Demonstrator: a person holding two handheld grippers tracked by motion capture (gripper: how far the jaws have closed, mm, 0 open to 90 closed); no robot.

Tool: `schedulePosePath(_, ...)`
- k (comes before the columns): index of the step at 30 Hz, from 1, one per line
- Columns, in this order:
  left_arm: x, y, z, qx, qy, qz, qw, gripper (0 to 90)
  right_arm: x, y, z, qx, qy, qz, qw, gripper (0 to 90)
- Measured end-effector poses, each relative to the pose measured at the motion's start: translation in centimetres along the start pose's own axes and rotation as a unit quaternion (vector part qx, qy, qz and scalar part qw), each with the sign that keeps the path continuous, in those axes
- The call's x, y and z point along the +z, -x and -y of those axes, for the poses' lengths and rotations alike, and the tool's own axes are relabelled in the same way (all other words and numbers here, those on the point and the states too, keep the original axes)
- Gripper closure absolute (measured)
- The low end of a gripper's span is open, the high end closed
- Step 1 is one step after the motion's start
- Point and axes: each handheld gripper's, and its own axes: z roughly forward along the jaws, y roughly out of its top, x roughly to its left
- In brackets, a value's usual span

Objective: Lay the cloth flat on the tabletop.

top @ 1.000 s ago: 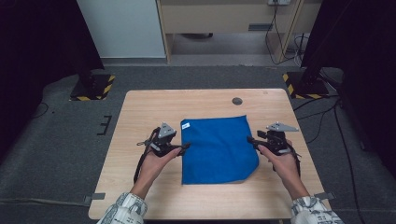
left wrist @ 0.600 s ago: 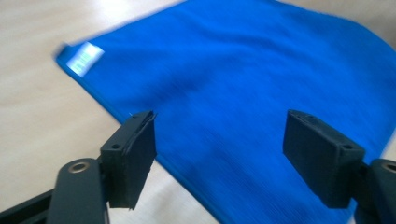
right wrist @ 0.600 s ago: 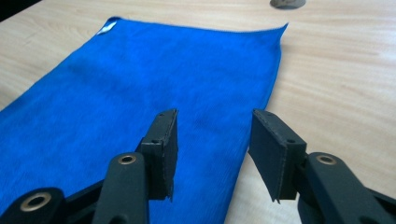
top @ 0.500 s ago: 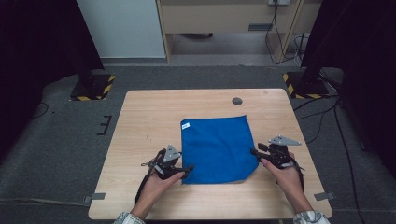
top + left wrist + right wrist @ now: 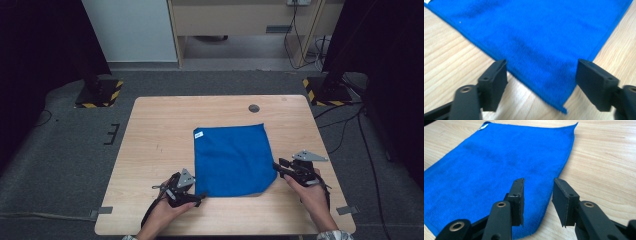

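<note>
At the near edge of the pale wooden table (image 5: 150, 150), the flat blue microfibre cloth (image 5: 231, 160) lies spread out a little right of centre, a small white tag at its far left corner, and both grippers sit at its near corners. The left gripper (image 5: 196, 199) has been closing its jaws, yet they stand fairly wide, with the near left corner of the cloth lying between them, untouched by either pad. The right gripper (image 5: 276, 167) has also been closing; its jaws are narrowly parted around the cloth's right hem, and the pads do not appear to press the fabric yet. The risk, as I judge it, is a miss at either corner: the cloth lies flush on the wood, so a pad could skate over the hem and close on nothing, or push the corner into a wrinkle. If one side bites before the other, a lift would likely drag the cloth askew. The tabletop is smooth, light-grained wood with a small dark round grommet (image 5: 254, 108) near its far edge. The table stands on grey carpet (image 5: 65, 150); black stands with yellow-and-black striped bases (image 5: 100, 95) sit far left and far right, and cables trail across the floor at the right.
</note>
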Motion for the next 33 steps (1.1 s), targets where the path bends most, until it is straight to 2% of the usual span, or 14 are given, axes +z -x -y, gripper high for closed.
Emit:
schedulePosePath(2, -0.1, -0.2, 0.1, 0.001, -0.003, -0.003, 1.0, 41.9, -0.1, 0.2, 0.1, 0.0, -0.003, 0.002, 1.0, 62.6)
schedulePosePath(5, 0.0, 0.0, -0.1, 0.019, -0.004, 0.011, 0.9998, 55.4, -0.2, 0.3, 0.2, 0.004, -0.01, 0.002, 0.9999, 62.8)
schedulePosePath(8, 0.0, 0.2, -0.2, 0.023, -0.007, 0.017, 0.9996, 69.0, -0.2, 0.4, 0.4, 0.0, -0.016, 0.002, 0.9999, 61.5)
schedulePosePath(10, 0.1, 0.4, -0.4, 0.025, -0.01, 0.025, 0.9993, 76.6, -0.1, 0.5, 0.7, 0.005, -0.026, -0.008, 0.9996, 57.4)
schedulePosePath(14, 0.2, 0.4, -0.6, 0.022, -0.014, 0.021, 0.9994, 87.1, 0.2, 0.2, 0.9, 0.006, -0.042, -0.019, 0.9989, 50.6)
schedulePosePath(16, 0.2, 0.4, -0.6, 0.023, -0.014, 0.017, 0.9995, 87.6, 0.3, 0.2, 1.0, 0.008, -0.046, -0.022, 0.9987, 48.5)
schedulePosePath(17, 0.2, 0.2, -0.6, 0.022, -0.014, 0.005, 0.9997, 87.6, 0.6, 0.1, 1.0, 0.013, -0.058, -0.033, 0.9977, 47.6)
schedulePosePath(19, 0.2, -0.1, -0.6, 0.016, -0.012, -0.002, 0.9998, 87.6, 1.0, 0.0, 1.0, 0.013, -0.068, -0.038, 0.9968, 47.6)
schedulePosePath(22, 0.1, -0.5, -0.5, 0.012, -0.012, -0.005, 0.9998, 87.6, 1.3, -0.2, 0.9, 0.014, -0.077, -0.048, 0.9958, 48.0)
schedulePosePath(23, 0.1, -0.7, -0.5, 0.008, -0.012, -0.007, 0.9999, 87.6, 1.6, -0.6, 0.6, 0.015, -0.078, -0.061, 0.9949, 48.1)
schedulePosePath(27, 0.0, -0.8, -0.4, 0.008, -0.012, -0.01, 0.9998, 87.4, 2.0, -1.4, -0.1, 0.012, -0.08, -0.078, 0.9937, 48.6)
schedulePosePath(32, 0.0, -0.8, -0.5, 0.009, -0.012, -0.011, 0.9998, 87.3, 2.8, -2.0, -0.9, 0.006, -0.084, -0.085, 0.9928, 48.9)
schedulePosePath(33, 0.0, -0.9, -0.5, 0.008, -0.012, -0.012, 0.9998, 87.3, 3.5, -2.3, -1.4, 0.01, -0.088, -0.089, 0.9921, 48.6)
